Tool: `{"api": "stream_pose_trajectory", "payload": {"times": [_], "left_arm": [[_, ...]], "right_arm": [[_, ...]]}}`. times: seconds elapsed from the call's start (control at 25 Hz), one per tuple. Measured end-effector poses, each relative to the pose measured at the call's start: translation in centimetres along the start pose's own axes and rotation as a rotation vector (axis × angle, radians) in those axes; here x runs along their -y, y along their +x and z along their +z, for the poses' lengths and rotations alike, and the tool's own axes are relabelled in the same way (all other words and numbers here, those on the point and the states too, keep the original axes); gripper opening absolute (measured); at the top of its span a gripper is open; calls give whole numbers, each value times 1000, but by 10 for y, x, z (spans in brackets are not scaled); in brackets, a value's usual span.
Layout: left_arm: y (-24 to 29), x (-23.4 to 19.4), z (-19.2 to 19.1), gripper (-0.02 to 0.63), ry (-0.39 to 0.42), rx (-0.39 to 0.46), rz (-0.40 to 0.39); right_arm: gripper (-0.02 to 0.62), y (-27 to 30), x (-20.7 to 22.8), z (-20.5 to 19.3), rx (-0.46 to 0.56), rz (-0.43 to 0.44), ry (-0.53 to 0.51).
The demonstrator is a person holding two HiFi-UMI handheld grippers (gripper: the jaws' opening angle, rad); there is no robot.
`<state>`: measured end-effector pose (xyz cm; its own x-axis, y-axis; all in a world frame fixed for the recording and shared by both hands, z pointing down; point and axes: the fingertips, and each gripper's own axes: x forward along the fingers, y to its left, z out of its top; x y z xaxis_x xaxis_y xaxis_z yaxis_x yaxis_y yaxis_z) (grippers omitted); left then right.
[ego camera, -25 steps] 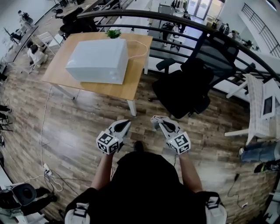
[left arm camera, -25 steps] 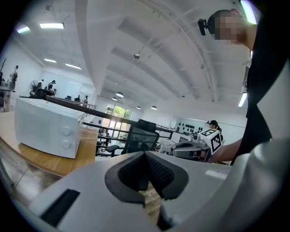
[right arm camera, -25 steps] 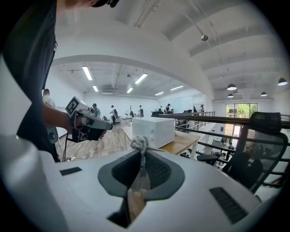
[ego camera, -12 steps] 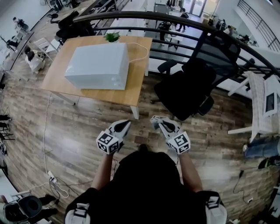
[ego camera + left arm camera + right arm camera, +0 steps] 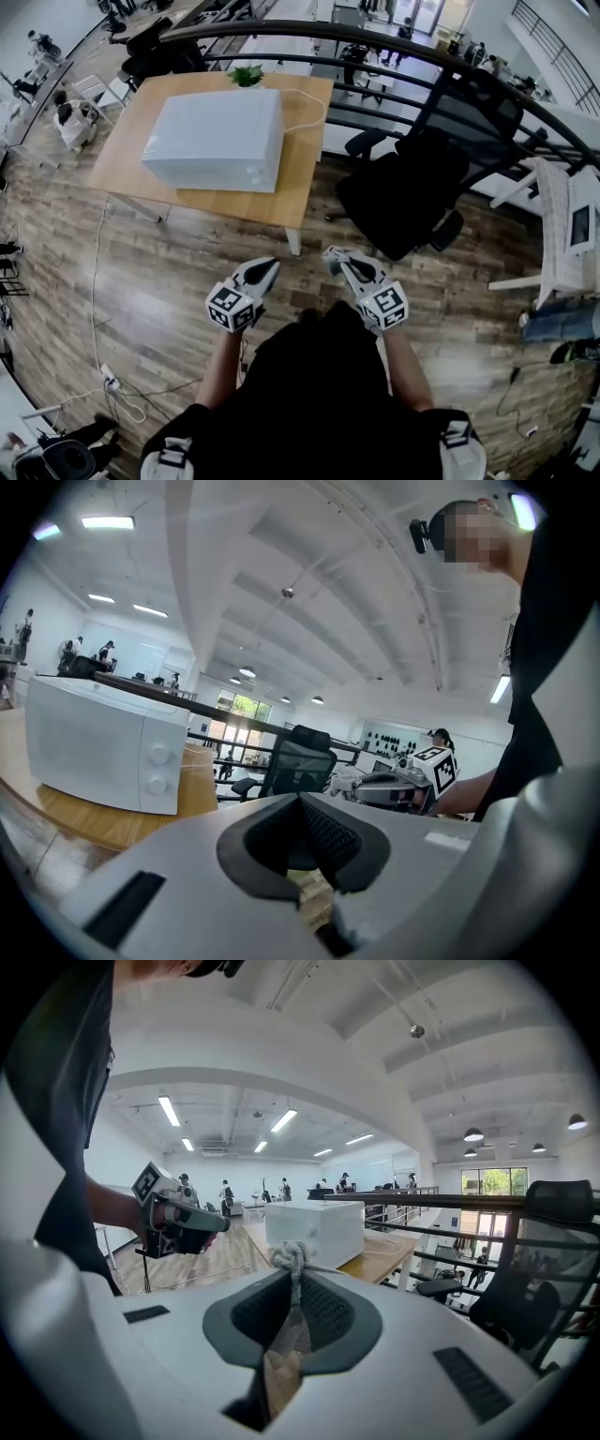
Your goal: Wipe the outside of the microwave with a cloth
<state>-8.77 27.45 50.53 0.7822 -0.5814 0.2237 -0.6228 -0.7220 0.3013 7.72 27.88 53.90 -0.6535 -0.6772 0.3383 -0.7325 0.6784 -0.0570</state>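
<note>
The microwave [image 5: 216, 139] has edged nearer, a plain white two-knob box.

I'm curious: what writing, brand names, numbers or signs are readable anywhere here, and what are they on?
No readable words or numbers anywhere.
Marker cubes: black-and-white square patterns only, no letters.
Microwave: plain white; any marks by its two knobs are too small to read.
Screen at the right of the head view: too small and blurred to read.
</note>
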Motion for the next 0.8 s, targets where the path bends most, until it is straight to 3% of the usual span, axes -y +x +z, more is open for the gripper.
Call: {"api": "stream_pose_trajectory", "payload": {"times": [0.4,0.8], "left_arm": [[-17,-42,-14,3,-57,-8,74],[12,-72,10,3,-56,-5,91]], "right_arm": [[29,47,4,23,5,61,-44],[29,85,35,34,-19,80,0]]}}
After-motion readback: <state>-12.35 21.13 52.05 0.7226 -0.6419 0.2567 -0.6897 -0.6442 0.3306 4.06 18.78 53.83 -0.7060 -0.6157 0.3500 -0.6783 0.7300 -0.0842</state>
